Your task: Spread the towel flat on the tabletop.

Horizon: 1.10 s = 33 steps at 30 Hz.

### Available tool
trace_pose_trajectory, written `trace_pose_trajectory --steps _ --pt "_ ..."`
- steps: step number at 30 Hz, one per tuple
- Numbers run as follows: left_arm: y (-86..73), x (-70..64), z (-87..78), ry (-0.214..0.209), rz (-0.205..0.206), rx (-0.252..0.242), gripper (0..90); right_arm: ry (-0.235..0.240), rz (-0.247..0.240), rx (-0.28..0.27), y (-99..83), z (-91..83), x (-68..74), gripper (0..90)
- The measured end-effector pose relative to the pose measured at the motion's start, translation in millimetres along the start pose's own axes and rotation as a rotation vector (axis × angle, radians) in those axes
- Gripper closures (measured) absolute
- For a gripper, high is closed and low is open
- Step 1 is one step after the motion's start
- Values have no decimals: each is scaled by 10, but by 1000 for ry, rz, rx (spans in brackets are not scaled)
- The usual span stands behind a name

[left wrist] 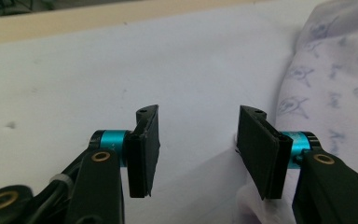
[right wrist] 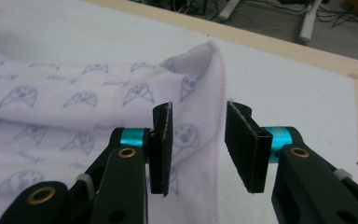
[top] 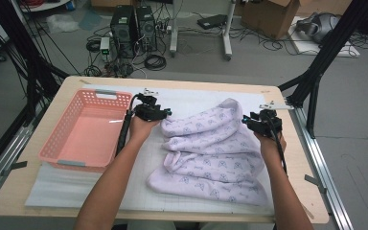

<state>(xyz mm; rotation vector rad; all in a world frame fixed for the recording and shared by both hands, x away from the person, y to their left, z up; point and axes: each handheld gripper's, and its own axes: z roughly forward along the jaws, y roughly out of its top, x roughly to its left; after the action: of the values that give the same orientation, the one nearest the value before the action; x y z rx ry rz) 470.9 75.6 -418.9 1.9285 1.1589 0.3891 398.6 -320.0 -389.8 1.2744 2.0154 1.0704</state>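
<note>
Left tool [left wrist: 193, 151]: jaws wide apart, gripping nothing, low over white mat [left wrist: 121, 70], cloth edge just beside right jaw. Right tool [right wrist: 196, 147]: jaws parted, straddling stitched hem of cloth [right wrist: 98, 107], not yet clamped. Cloth [top: 211, 153] lies bunched in soft folds mid-desk, right of pink basket [top: 84, 129]. Judgement: early stage, corners being taken; spreading or folding all left. Cloth pale lilac fleece, small printed faces, pink overlock seam. Basket rigid perforated plastic, empty. Desk [top: 28, 191] light wood.

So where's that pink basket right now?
In the high view, the pink basket sits on the table's left side, just left of the left gripper, away from the printed blanket.
</note>
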Motion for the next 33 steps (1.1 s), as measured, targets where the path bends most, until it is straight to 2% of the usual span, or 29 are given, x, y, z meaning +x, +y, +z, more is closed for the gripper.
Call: trace_pose_trajectory --steps 1,4,8,10,12,17,18,22,24,27,33 --pt "2 -22 48 -3 12 21 483 7 -6 6 -16 -7 11 611" --pt "-33 -99 149 -22 23 42 495 26 -18 10 -59 -28 28 606" --pt "-86 -208 243 -58 43 106 504 37 -26 12 -59 -49 38 599" --pt "-101 -263 270 -72 41 117 503 41 -26 5 -52 -68 48 597" --pt "-111 -320 277 -60 60 116 468 47 -26 2 -50 -84 53 594" --pt "-139 -475 271 -83 114 129 440 49 -14 -3 -53 -111 40 583" --pt "-159 -499 259 -96 121 119 479 49 -10 -1 -54 -115 41 583" --pt "-195 -527 239 -157 135 105 764 57 -9 -3 -51 -114 58 582" --pt "-180 -521 228 -139 162 90 818 62 -7 5 -52 -110 70 582" --pt "-133 -430 183 -72 107 5 830 65 -12 9 -53 -109 79 581" --pt "31 -160 -67 128 13 -202 836 43 22 12 -72 -127 29 582"
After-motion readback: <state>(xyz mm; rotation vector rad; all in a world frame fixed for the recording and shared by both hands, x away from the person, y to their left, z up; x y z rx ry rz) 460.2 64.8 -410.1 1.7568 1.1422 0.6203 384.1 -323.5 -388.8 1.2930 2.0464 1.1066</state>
